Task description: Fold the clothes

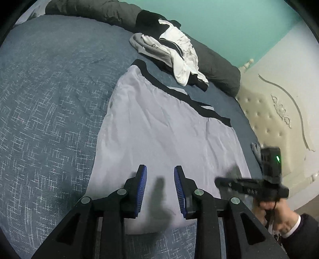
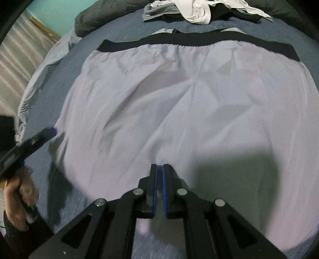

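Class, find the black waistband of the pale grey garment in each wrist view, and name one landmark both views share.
Left wrist: the black waistband runs diagonally across the upper middle.
Right wrist: the black waistband spans the top, nearly level.
Shared landmark: the pile of clothes beyond it.

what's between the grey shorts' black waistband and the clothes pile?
Only bare blue bedspread. The right wrist view shows a strip of it between the black waistband of the grey shorts and the clothes pile; nothing lies there.
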### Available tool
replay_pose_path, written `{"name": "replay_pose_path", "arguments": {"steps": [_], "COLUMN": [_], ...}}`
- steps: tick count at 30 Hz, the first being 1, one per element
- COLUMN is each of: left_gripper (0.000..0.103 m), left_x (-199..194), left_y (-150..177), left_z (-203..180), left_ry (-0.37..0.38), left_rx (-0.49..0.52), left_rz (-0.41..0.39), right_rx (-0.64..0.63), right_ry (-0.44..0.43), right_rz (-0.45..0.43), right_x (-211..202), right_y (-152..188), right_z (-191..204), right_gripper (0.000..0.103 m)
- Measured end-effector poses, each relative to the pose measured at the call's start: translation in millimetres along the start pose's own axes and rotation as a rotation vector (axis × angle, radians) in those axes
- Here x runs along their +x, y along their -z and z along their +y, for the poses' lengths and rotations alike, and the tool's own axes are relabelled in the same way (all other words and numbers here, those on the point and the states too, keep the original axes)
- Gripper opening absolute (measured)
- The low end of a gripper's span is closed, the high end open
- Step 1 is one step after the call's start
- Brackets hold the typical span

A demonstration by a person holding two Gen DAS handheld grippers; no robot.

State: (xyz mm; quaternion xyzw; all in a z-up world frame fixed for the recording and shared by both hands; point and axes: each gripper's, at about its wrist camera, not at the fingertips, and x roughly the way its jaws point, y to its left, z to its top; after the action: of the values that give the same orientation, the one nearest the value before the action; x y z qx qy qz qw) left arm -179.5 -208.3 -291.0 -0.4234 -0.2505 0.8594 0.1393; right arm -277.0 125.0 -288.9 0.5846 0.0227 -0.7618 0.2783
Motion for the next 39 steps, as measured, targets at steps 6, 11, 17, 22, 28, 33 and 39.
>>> {"name": "replay_pose_path", "arguments": {"steps": [6,11,17,22,28,33,39], "left_gripper": [0.031,0.031,0.031,0.031,0.032,0.044,0.051], "left_x": [3,0,-3,-1,-8,-23,-49], "left_y": [5,7,6,5,5,4,4], "left_z": [-2,-2,-1,3,3,8,21], "left_ry": [0.015,0.006,0.008,-0.002,-0.019,-0.046,-0.095], "left_rx": [0.017,0.037,0.039,0.035,0.029,-0.002,-0.077], "left_rz": [0.004,0.005,-0.006,-0.006,-0.023,-0.048,-0.059], "right_rx": [0.046,0.121,0.15,0.17,0.194,0.194,0.234], "right_ry": [0.061,0.081,0.107,0.105,0.063,-0.003,-0.059], "right_rz": [-0.022,-0.07,-0.113,-0.142,-0.211,-0.243,-0.277], "right_x": [22,32,42,40,14,-30,-71], "right_y": [-52,-92,-130,-145,-141,-91,-15], "right_z": [-15,-33,-41,-51,-44,-44,-59], "right_gripper": [0.004,0.004,0.002,0.001,0.001,0.001,0.005]}}
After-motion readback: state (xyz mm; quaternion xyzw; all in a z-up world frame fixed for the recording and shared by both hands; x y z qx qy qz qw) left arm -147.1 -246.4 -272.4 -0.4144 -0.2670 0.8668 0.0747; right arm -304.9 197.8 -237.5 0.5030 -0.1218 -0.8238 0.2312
